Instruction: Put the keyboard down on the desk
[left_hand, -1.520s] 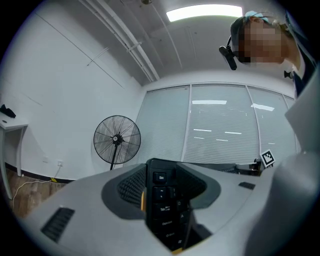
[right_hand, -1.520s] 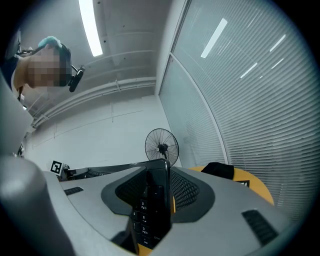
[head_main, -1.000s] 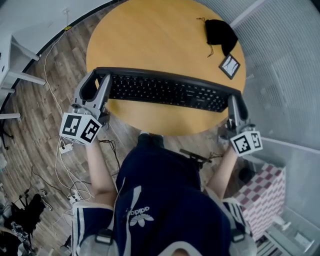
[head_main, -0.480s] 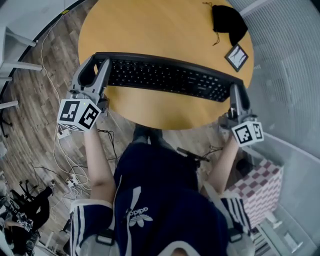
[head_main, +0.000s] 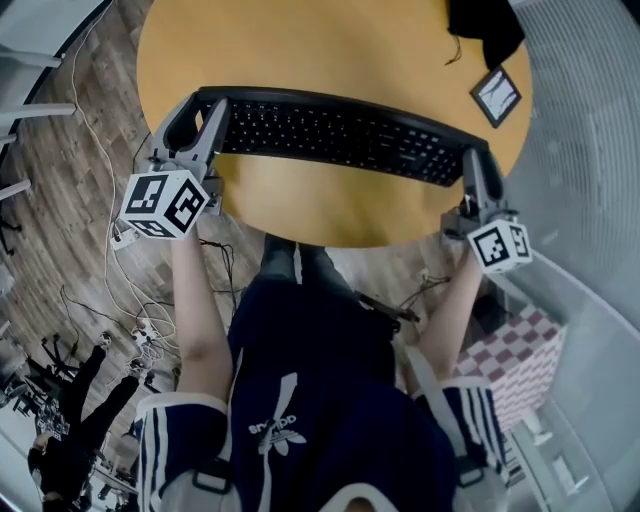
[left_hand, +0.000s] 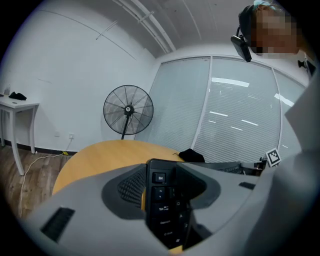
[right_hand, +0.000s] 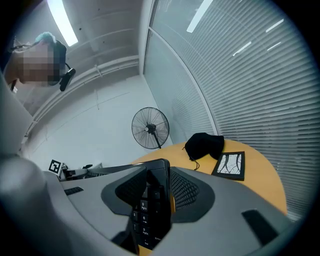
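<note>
A long black keyboard (head_main: 340, 135) stretches across the near half of the round yellow table (head_main: 300, 40), held by its two ends. My left gripper (head_main: 197, 108) is shut on the left end, where the Esc key shows between the jaws (left_hand: 162, 197). At the other end my right gripper (head_main: 476, 165) is shut on the keyboard's number-pad end (right_hand: 150, 205). Both gripper views show the keyboard edge-on over the tabletop (left_hand: 95, 157). Whether it touches the table, I cannot tell.
A black pouch (head_main: 482, 25) and a small framed picture (head_main: 497, 94) lie at the table's far right. A standing fan (left_hand: 128, 110) is beyond the table. Cables (head_main: 130, 290) run over the wood floor on the left. A checkered box (head_main: 510, 365) stands near a glass wall with blinds.
Both grippers have carried the keyboard a little farther in over the table, away from its near edge. Both stay shut on its ends.
</note>
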